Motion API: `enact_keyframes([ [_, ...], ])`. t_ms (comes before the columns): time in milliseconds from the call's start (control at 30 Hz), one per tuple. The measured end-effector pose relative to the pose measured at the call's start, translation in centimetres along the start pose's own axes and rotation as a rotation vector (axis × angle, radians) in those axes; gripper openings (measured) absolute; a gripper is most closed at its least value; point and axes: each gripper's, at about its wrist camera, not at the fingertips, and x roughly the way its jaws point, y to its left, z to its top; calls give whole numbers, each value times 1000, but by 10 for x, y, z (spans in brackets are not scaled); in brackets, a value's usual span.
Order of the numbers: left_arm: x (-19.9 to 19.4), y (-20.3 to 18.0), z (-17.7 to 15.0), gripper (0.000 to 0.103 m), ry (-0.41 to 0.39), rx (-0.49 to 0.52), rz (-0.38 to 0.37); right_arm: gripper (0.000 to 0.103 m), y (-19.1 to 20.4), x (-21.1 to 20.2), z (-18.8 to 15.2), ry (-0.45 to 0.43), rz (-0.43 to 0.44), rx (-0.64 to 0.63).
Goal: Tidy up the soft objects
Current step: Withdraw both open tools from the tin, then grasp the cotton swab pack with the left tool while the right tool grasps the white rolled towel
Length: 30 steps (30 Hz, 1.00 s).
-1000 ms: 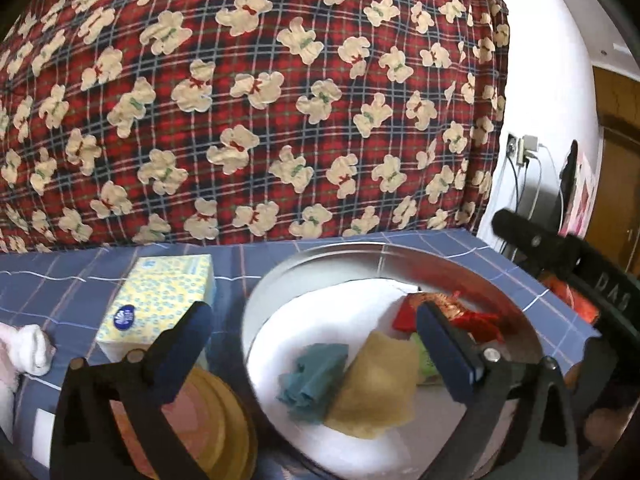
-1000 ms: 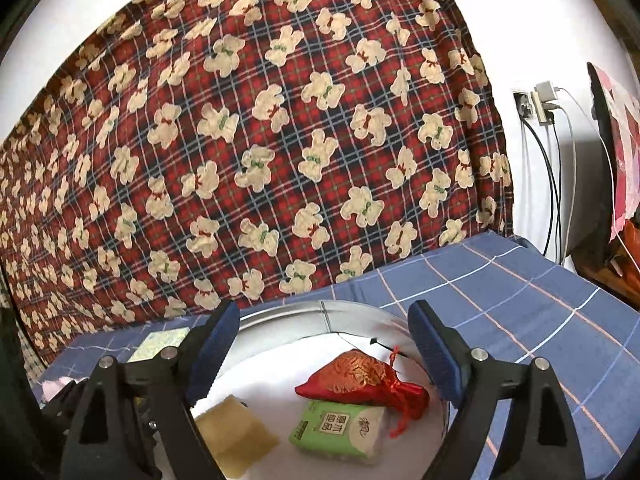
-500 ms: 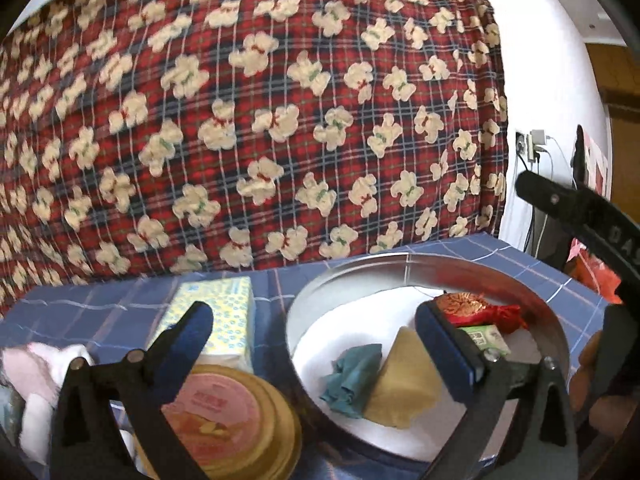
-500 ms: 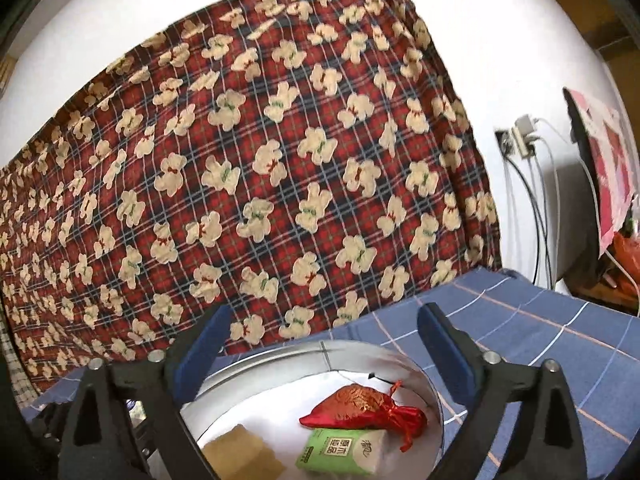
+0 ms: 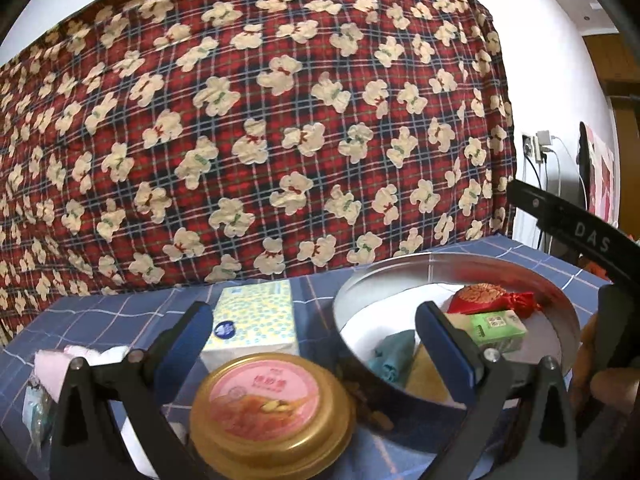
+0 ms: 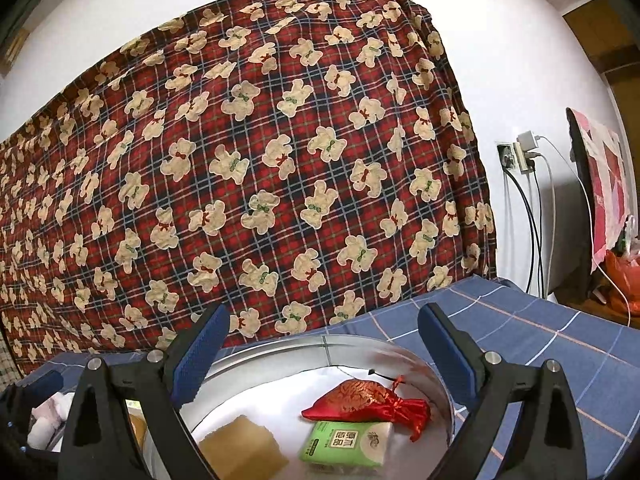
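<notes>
Jaws of the right gripper (image 6: 322, 346) have just opened wide, empty, above the tin (image 6: 400, 354); the left gripper (image 5: 312, 342) gapes too, so another pickup seems next.

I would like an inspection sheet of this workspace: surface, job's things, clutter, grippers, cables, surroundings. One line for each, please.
Surface: blue checked tablecloth, flat.
Job's things: round metal tin holds a red pouch, green tissue pack, yellow sponge and teal cloth; a pink and white cloth lies outside it, at the left edge.
Clutter: tissue box and gold-lidded tin beside the round tin.
Grippers: left gripper and right gripper both open, nothing between the jaws.
Cables: several hang from a wall socket.
Surroundings: bear-print plaid cloth hangs behind the table.
</notes>
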Motion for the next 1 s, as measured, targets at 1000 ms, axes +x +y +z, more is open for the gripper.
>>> enact_keyframes([
  [1000,-29,160,-25,103,74,-153,234,97,111,-29,-37,98,176,-59],
])
